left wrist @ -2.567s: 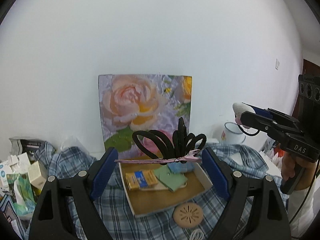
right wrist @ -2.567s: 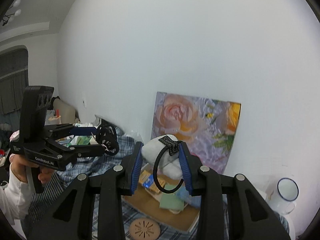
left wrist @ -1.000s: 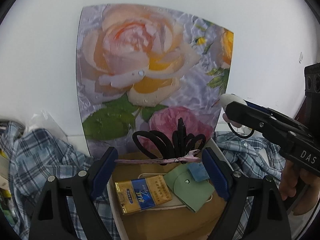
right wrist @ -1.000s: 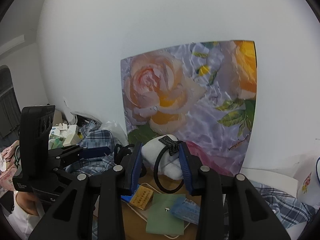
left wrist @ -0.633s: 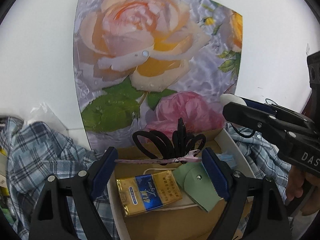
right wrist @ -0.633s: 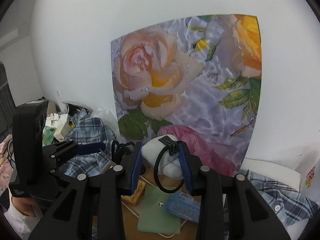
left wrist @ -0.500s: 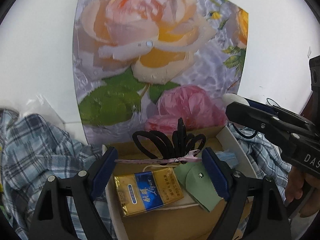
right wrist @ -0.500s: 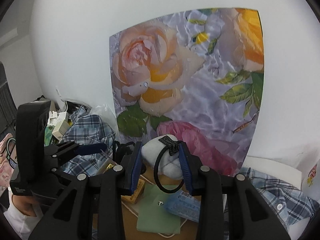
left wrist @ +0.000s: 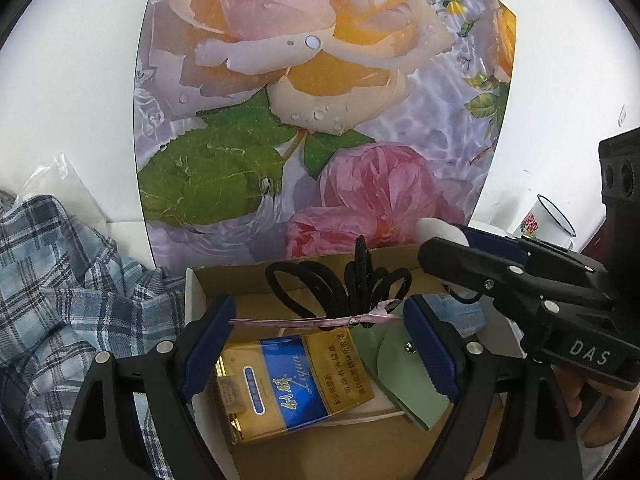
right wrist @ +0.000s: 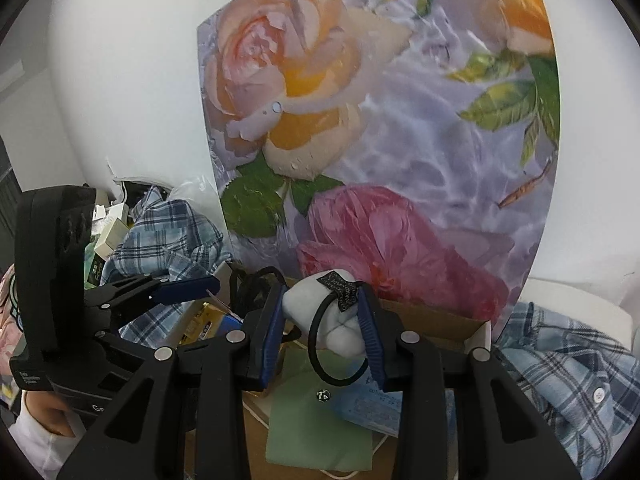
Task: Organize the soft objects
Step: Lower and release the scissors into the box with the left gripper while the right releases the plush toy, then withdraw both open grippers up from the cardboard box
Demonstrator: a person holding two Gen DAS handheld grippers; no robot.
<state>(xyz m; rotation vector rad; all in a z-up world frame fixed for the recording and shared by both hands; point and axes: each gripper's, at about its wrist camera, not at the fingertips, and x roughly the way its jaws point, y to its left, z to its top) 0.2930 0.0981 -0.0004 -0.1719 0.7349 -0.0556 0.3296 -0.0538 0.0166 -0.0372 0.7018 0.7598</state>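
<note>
Box point(left wrist: 198, 280) directly below both tongs. Left tongs point(left wrist: 316, 322) pinch pink clip point(left wrist: 312, 321) crosswise, hair ties point(left wrist: 340, 284) hanging on; right tongs point(right wrist: 324, 322) squeeze white plush point(right wrist: 320, 300).

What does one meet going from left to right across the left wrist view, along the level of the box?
Plaid shirt → gold and blue packet → green pouch → right gripper, shut on a white soft object.

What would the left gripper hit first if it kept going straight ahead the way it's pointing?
Likely the back wall of the cardboard box, then the floral board standing behind it. The left gripper holds a pink clip of black hair ties; depth is unclear.
</note>
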